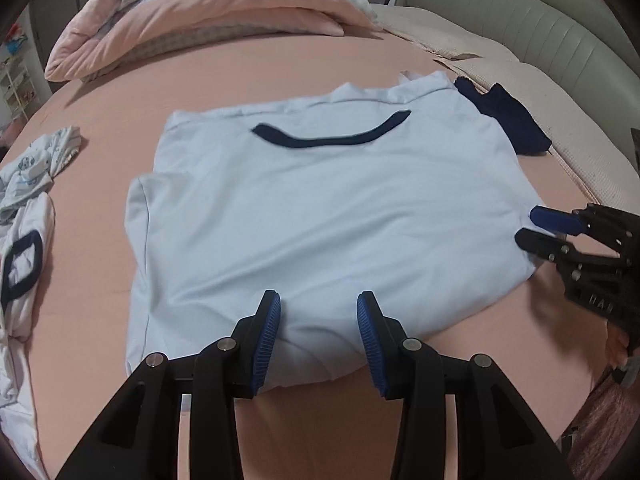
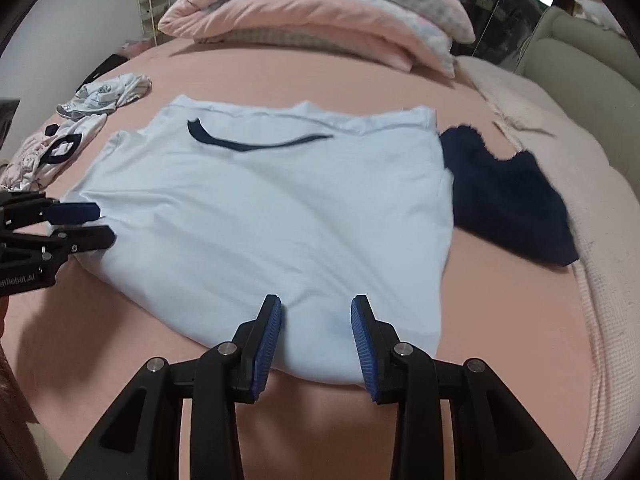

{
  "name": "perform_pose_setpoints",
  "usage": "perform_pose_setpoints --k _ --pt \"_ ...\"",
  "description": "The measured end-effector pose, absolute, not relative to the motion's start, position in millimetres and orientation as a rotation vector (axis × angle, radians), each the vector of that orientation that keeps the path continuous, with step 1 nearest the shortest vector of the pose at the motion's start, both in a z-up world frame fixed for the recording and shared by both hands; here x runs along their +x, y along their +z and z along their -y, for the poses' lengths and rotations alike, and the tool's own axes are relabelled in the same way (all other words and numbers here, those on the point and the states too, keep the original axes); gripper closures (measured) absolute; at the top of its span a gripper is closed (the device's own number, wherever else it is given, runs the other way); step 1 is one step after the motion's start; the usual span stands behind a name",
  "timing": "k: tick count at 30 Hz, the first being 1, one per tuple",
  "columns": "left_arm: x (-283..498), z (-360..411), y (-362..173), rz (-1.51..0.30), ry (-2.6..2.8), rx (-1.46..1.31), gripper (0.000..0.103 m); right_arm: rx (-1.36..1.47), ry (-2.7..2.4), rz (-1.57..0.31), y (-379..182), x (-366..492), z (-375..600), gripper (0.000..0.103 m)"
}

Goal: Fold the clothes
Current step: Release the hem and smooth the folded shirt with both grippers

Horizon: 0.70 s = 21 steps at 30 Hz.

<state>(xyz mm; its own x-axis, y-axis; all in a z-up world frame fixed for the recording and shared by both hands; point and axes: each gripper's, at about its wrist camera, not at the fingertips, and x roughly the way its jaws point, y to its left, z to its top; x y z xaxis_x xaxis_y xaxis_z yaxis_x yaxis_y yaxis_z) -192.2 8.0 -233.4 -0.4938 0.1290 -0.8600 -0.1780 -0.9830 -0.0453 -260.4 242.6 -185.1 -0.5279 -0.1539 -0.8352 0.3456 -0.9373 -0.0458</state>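
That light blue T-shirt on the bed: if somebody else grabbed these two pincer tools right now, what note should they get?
Left gripper: open, fingers astride the near folded edge of the light blue T-shirt, not pinching it.
Right gripper: open too, at the same near edge, further right.
The T-shirt lies on the pink bed sheet, navy collar at the far side; it looks folded at least once.
A navy garment lies beside it on the right; crumpled white clothes wait on the left.
Left to do: probably close on the near edge, fold again, then the other pieces.
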Motion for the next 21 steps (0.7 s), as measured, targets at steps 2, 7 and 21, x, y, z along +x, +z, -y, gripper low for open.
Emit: perform_pose_setpoints --k 2,7,21 --pt "-187.5 -1.9 -233.9 -0.085 2.562 -1.482 0.065 1.339 -2.494 -0.28 -188.3 -259.3 -247.8 0.068" --pt "-176.0 18.7 -230.5 -0.121 2.545 -1.5 0.066 1.366 -2.508 -0.266 -191.1 -248.4 -269.9 0.06" --pt "-142.7 88.5 -231.7 0.401 2.667 -1.547 0.068 1.447 -2.642 0.234 -180.9 -235.3 -348.3 0.056"
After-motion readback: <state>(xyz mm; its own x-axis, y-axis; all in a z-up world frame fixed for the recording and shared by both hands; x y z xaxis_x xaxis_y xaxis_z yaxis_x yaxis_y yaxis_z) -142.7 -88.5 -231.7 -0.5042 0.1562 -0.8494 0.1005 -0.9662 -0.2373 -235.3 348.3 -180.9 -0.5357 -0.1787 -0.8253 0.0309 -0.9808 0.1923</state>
